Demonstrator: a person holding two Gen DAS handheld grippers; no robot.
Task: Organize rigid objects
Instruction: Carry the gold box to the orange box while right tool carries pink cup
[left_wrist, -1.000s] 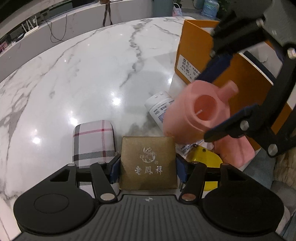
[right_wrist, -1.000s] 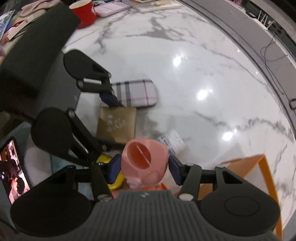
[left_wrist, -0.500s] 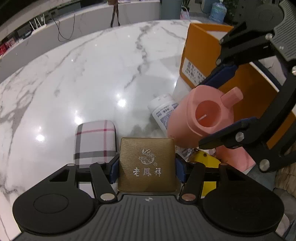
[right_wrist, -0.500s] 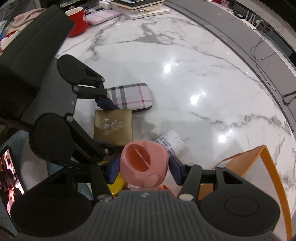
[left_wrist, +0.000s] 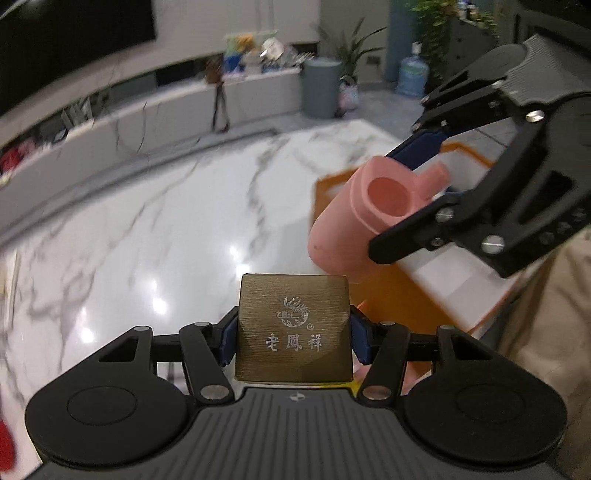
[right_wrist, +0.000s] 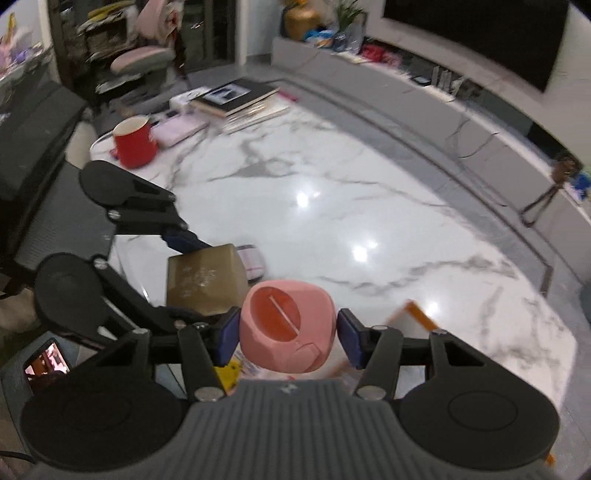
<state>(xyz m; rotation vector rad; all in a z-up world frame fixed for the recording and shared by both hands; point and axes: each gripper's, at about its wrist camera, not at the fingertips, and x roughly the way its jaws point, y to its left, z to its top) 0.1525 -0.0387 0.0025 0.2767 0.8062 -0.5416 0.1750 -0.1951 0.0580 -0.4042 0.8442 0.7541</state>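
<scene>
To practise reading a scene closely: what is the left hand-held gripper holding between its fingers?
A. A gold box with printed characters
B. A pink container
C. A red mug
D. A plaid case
A: the left hand-held gripper is clamped on the gold box, while the pink container sits in the right hand-held gripper.

A white marble surface (right_wrist: 332, 177) with grey veins fills the middle of the right wrist view. At its upper left edge stands a red mug (right_wrist: 133, 142), with a pale pink case (right_wrist: 177, 127) just beside it and a stack of books (right_wrist: 240, 99) further right. A small phone screen (right_wrist: 46, 363) glows at lower left. In the left wrist view, a blue water jug (left_wrist: 413, 75) and a grey bin (left_wrist: 320, 88) stand on the floor at upper right.
</scene>
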